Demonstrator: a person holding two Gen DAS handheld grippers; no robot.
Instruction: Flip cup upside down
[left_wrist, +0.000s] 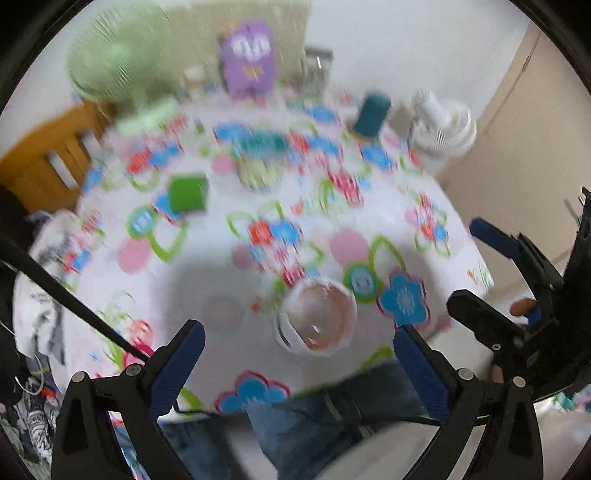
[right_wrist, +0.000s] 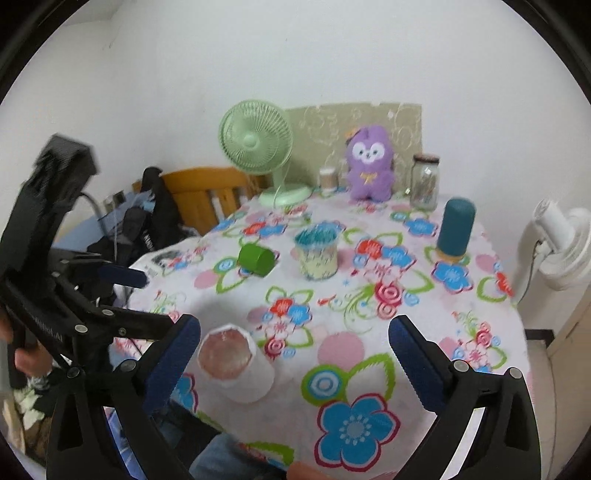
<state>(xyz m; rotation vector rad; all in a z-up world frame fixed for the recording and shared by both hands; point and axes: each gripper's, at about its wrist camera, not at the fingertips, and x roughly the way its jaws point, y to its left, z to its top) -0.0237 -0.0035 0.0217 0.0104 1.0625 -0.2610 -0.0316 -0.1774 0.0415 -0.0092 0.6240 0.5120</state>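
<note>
Cup (right_wrist: 240, 363) first: a white paper one, standing on the flowered tablecloth (right_wrist: 388, 258) near the table's front edge, its upward face a pinkish disc ringed by a white rim. Whether that face is an open mouth or a closed base cannot be told from either view. In the right wrist view it sits at about 8 o'clock from the picture's middle, just beside the left blue finger pad (right_wrist: 173, 365) of the right gripper (right_wrist: 295, 354), not between the fingers and not touching them as far as can be seen. The right gripper stands wide open and holds nothing.

In the left wrist view, which is smeared with blur, the cup (left_wrist: 316, 317) lies between the two blue pads, nearer the pad at 4 o'clock, with a gap on each side. The left gripper (left_wrist: 299, 365) is also spread wide and grips nothing. The other gripper shows at that picture's 3 o'clock edge.

Farther back on the cloth, toward 12 o'clock in the right wrist view, a striped cup (right_wrist: 316, 254) with a teal rim stands upright, and a green cup (right_wrist: 255, 258) lies on its side just to its 9 o'clock. A teal bottle (right_wrist: 456, 230) stands at 2 o'clock. Along the far edge are a green fan (right_wrist: 256, 144), a purple plush toy (right_wrist: 370, 166) and a glass jar (right_wrist: 424, 182)
</note>
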